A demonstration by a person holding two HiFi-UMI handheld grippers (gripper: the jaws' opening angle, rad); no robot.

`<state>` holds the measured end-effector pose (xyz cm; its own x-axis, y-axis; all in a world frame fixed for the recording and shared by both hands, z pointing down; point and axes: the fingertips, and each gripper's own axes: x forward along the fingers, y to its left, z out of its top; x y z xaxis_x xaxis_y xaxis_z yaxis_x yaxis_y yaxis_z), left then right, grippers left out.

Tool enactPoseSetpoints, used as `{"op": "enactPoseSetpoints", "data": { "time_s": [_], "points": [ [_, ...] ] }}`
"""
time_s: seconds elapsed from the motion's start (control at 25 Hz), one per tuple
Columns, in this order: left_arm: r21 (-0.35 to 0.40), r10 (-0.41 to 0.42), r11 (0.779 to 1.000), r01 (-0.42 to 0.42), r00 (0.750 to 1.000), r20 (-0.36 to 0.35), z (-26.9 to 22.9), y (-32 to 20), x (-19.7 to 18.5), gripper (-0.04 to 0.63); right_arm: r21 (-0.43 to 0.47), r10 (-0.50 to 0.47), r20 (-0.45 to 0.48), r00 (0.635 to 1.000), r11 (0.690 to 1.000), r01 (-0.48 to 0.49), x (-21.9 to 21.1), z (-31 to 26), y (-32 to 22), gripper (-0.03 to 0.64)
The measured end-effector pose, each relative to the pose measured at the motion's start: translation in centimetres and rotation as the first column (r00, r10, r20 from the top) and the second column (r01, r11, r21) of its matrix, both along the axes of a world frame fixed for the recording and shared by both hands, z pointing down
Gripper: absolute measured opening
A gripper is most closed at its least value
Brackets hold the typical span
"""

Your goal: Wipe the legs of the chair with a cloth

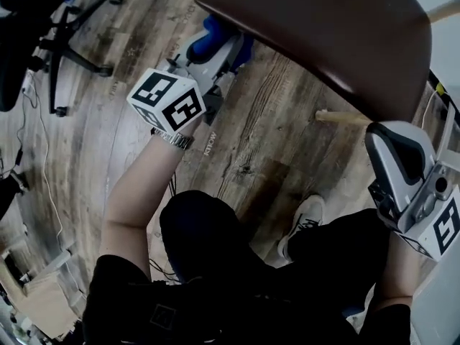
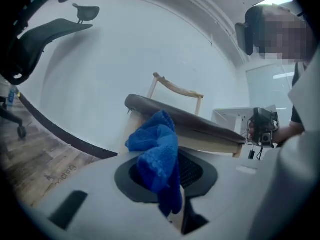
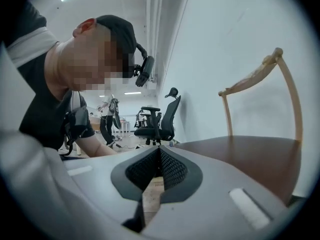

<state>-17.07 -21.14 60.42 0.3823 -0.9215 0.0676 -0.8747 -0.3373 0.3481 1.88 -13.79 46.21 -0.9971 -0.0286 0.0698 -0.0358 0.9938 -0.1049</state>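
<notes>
Wood-plank floor (image 1: pixel 251 142), brown chair seat (image 1: pixel 323 27) above — my left gripper (image 2: pixel 172 176) pinches the blue cloth (image 2: pixel 157 151); my right gripper (image 3: pixel 159 156) is closed, empty.

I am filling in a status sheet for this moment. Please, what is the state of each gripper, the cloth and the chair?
left gripper: shut on the blue cloth.
right gripper: shut, nothing between the jaws.
blue cloth: bunched, hanging from the left gripper's jaws.
wooden chair: upright, seat bare.
</notes>
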Motion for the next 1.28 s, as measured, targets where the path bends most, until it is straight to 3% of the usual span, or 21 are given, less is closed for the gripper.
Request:
{"op": "enactPoseSetpoints", "data": {
  "time_s": [0.08,0.2,0.32,0.44,0.6,0.68,0.88,1.0,1.12,1.28],
  "points": [
    [-0.003,0.035,0.999,-0.035,0.999,0.038,0.0,0.3,1.4,0.075,-0.001,0.019,0.034,0.999,1.0,-0.018,1.4,-0.7,-0.5,0.008],
    [-0.006,0.115,0.993,-0.115,0.989,0.094,0.1,0.4,5.0,0.075,0.022,0.146,0.067,0.987,0.989,-0.148,4.2,-1.9,-3.1,0.008],
    [-0.007,0.191,0.982,-0.191,0.977,0.099,0.3,0.6,8.5,0.075,0.023,0.293,0.077,0.953,0.955,-0.295,6.9,-2.5,-5.7,0.008],
    [-0.014,0.278,0.96,-0.279,0.951,0.137,0.4,1.3,11.9,0.075,-0.006,0.379,0.098,0.92,0.925,-0.381,8.9,-2.8,-7.3,0.008],
    [-0.018,0.389,0.92,-0.391,0.909,0.149,0.4,2.0,16.7,0.075,-0.118,0.47,0.129,0.873,0.881,-0.457,11.2,-2.6,-9.1,0.008],
    [-0.012,0.453,0.889,-0.457,0.878,0.151,0.3,2.5,19.1,0.075,-0.169,0.495,0.147,0.856,0.865,-0.472,11.9,-2.6,-9.6,0.008],
    [-0.009,0.578,0.812,-0.584,0.802,0.152,0.4,3.2,24.4,0.075,-0.161,0.527,0.149,0.837,0.848,-0.506,13.4,-2.7,-10.1,0.008],
    [-0.009,0.617,0.782,-0.624,0.771,0.156,0.7,3.3,26.7,0.075,-0.189,0.565,0.124,0.816,0.821,-0.539,14.4,-2.0,-10.8,0.008],
    [-0.019,0.632,0.771,-0.637,0.76,0.15,1.3,3.2,28.1,0.077,-0.219,0.598,0.075,0.798,0.791,-0.572,15.1,-0.9,-11.3,0.008],
    [-0.002,0.622,0.779,-0.628,0.771,0.14,1.6,2.7,28.2,0.079,-0.256,0.622,0.039,0.782,0.763,-0.594,16.1,0.0,-12.0,0.008]
  ]
}}
